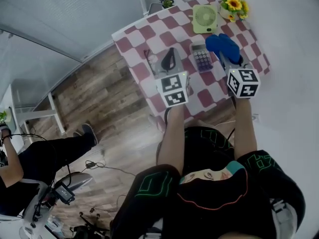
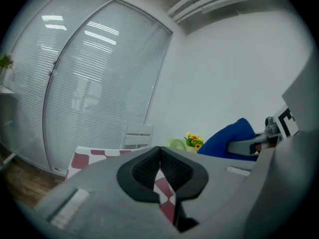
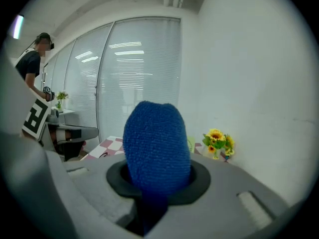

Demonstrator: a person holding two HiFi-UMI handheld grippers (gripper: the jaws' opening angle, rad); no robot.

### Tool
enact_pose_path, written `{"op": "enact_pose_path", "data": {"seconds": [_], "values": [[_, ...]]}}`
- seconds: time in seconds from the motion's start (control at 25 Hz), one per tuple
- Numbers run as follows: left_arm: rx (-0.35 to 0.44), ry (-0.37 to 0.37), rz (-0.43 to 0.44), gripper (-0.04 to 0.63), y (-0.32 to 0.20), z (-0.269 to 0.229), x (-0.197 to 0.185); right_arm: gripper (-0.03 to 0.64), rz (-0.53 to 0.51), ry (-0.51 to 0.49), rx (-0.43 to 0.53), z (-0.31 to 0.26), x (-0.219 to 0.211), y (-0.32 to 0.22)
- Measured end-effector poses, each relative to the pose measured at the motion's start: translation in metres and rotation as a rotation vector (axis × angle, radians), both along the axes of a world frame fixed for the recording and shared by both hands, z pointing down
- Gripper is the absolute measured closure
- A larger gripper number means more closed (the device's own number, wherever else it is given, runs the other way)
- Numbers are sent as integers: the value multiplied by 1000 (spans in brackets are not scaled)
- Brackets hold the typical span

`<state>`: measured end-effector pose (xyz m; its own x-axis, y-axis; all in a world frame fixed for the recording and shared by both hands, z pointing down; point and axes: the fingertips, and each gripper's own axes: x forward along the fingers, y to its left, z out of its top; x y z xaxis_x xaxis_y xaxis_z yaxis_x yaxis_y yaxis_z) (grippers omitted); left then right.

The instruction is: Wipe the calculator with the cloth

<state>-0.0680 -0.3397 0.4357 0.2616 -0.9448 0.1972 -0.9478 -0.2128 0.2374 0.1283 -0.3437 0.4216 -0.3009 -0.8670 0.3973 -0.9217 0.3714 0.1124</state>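
The grey calculator [image 1: 202, 58] lies flat on the red-and-white checkered table [image 1: 135, 43], between my two grippers. My right gripper [image 1: 230, 58] [image 3: 157, 179] is held up over the table just right of it, shut on a folded blue cloth [image 1: 222, 45] [image 3: 156, 146] that sticks out beyond the jaws. The cloth [image 2: 230, 136] also shows at the right of the left gripper view. My left gripper [image 1: 170, 54] [image 2: 159, 164] hovers left of the calculator, its black ribbed pads pressed together with nothing between them. Neither gripper view shows the calculator.
A green desk fan [image 1: 205, 18] and a pot of sunflowers [image 1: 233, 4] [image 3: 217, 143] stand at the table's far side. A small plant [image 1: 167, 2] and a white chair [image 2: 138, 135] are behind the table. Another person [image 1: 30, 161] sits at the left on the wooden floor side.
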Motion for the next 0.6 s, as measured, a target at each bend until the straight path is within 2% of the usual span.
{"op": "enact_pose_path", "data": {"seconds": [0.24, 0.48, 0.6], "values": [[-29, -23, 8, 584, 1, 9, 19, 525, -94, 21, -11, 8, -7, -27], [-89, -12, -121, 584, 15, 38, 11, 525, -227, 44, -40, 44, -7, -52], [-152, 7, -197, 584, 31, 60, 12, 525, -297, 93, -58, 70, -8, -56]]}}
